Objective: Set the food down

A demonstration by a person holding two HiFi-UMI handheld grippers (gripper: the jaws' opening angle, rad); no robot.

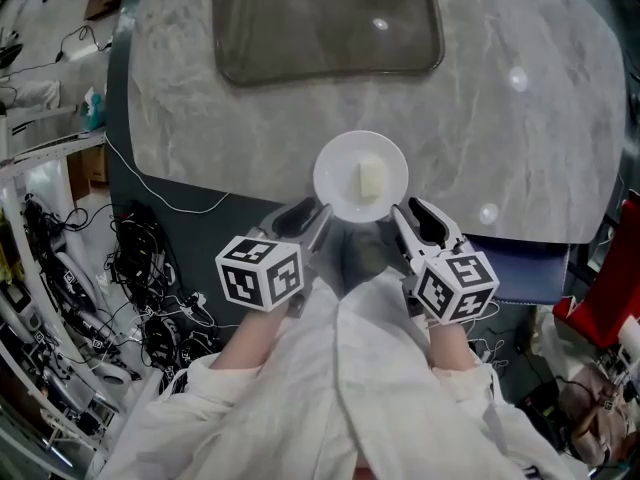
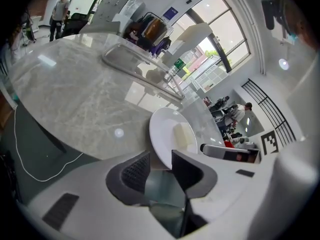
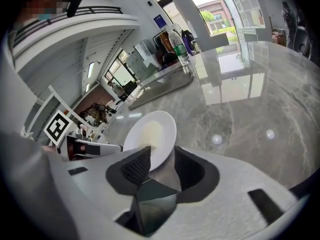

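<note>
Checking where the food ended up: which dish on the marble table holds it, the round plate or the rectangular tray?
The round white plate at the near edge of the table: a pale block lies on it. The rectangular tray shows none.

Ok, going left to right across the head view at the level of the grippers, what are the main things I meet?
Tangle of black cables on the floor → left gripper → white plate with a pale block of food on it → right gripper → red object at the right edge.
</note>
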